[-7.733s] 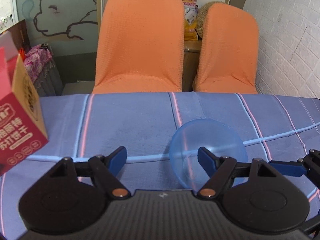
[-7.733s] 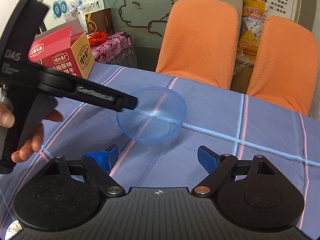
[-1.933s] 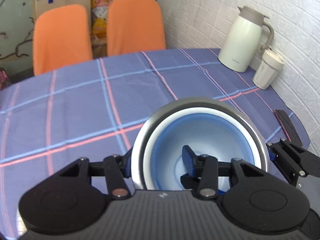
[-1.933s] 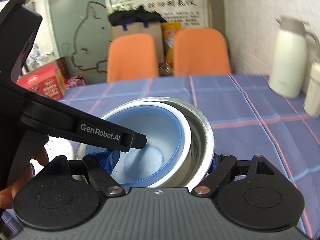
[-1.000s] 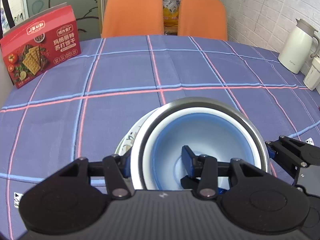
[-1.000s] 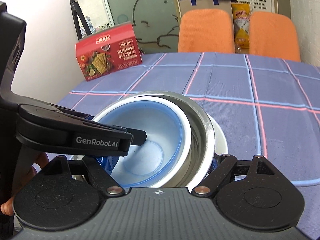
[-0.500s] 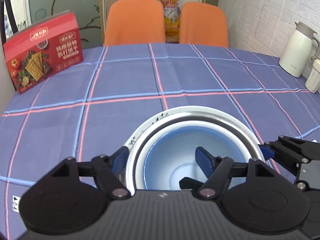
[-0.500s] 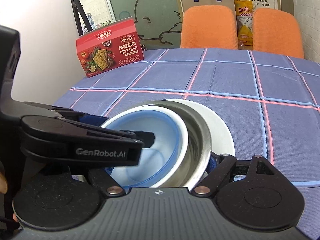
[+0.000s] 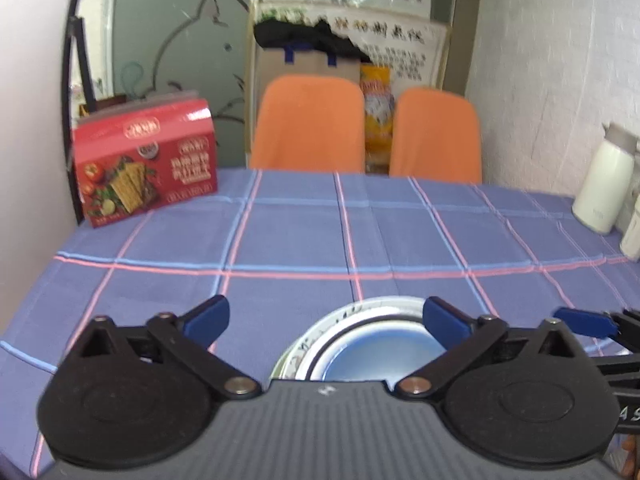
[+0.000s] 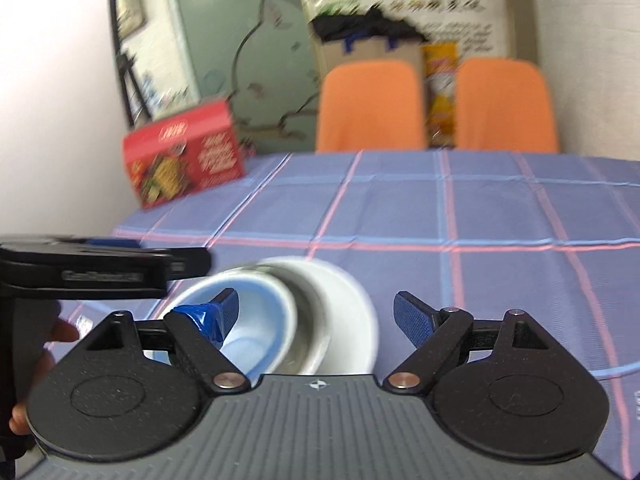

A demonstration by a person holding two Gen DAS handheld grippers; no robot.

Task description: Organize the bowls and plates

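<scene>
left gripper (image 9: pixel 326 318): jaws opening, spread wide, nothing between the pads; hangs above the near edge of the stack, clear of it.
right gripper (image 10: pixel 316 316): jaws apart, not pressing anything; its left blue pad (image 10: pixel 224 312) sits over the blue bowl's rim, contact unclear through the motion blur; right pad over bare cloth beside the plate.
hand (image 10: pixel 40 360): person's fingers wrapped on the left gripper's handle, seen at the left edge of the right wrist view.
blue bowl (image 10: pixel 256 320): nested innermost, inside a white bowl (image 10: pixel 188 292).
metal bowl (image 10: pixel 308 320): holds both nested bowls.
plate (image 10: pixel 360 320): white, patterned rim, under the metal bowl, flat on the table.
stack location: near edge of the table, directly below both grippers.
tablecloth (image 9: pixel 300 240): blue-purple with pink and light-blue grid lines.
cracker box (image 9: pixel 146 164): red, upright, far left of the table, well apart from the stack.
thermos jug (image 9: pixel 604 184): white, far right by the brick wall.
chairs (image 9: pixel 310 124): two orange backs behind the table.
</scene>
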